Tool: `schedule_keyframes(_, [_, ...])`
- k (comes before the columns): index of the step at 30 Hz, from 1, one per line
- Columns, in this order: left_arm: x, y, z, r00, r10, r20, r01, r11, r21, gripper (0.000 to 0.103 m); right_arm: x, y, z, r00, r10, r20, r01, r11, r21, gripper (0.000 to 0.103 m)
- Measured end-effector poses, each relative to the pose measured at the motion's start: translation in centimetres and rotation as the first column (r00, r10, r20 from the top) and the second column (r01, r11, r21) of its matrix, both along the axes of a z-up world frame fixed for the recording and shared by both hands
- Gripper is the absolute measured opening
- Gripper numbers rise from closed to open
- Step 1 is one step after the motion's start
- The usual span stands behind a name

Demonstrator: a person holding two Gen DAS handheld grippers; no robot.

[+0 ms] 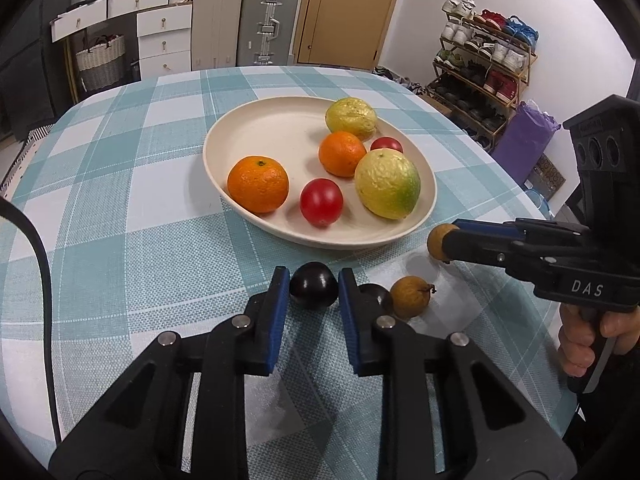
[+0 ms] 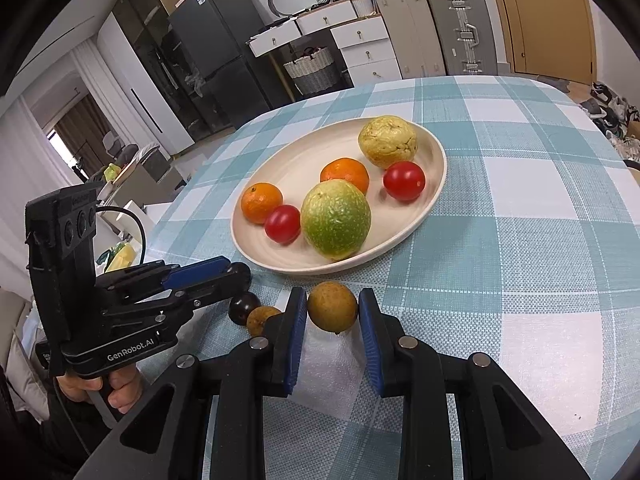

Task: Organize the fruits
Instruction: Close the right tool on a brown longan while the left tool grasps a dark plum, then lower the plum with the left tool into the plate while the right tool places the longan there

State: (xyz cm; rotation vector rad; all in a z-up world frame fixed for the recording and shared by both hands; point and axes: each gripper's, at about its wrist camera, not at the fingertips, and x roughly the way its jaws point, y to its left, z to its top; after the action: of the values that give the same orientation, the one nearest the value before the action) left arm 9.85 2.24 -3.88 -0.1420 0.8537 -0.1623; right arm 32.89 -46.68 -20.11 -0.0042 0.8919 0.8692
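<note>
While both grippers point down at the cloth, each one has its pads pressed onto a small fruit. The left gripper [image 1: 314, 286] pinches a dark plum [image 1: 313, 285] between its blue pads, low on the tablecloth [image 1: 140, 240], so I judge the plum is gripped but not yet lifted. Just to the right of this gripper lies a second dark fruit [image 1: 374, 294], half hidden behind the right pad, and touching it a brown longan [image 1: 410, 297].

The right gripper [image 2: 333, 308] holds another brown longan [image 2: 332, 307] at its widest part, which should keep the round, slippery skin from rolling out. From the left wrist view this fruit seems slightly above the cloth, but I cannot tell for sure.

Ahead of both grippers, quite near, stands the cream plate [image 1: 248, 128], with two oranges, two red tomatoes and two yellow-green fruits on it. The fruits gather on the near and right part of the plate; the far left part is bare, so this is probably the best place to set things down. The plate rim is low, so a small lift should clear it. The two grippers are close side by side, and moving together they might bump. The table edge is well behind the plate.
</note>
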Motion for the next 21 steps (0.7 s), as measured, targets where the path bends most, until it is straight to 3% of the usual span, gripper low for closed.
schedule_keyframes(21, [-1.5, 0.7, 4.5, 0.988, 0.049, 0.144, -0.049, 0.999, 0.0, 0.022, 0.4, -1.3, 2.5, 0.996, -0.041, 0.081, 0.038, 0.999, 0.029, 0.027])
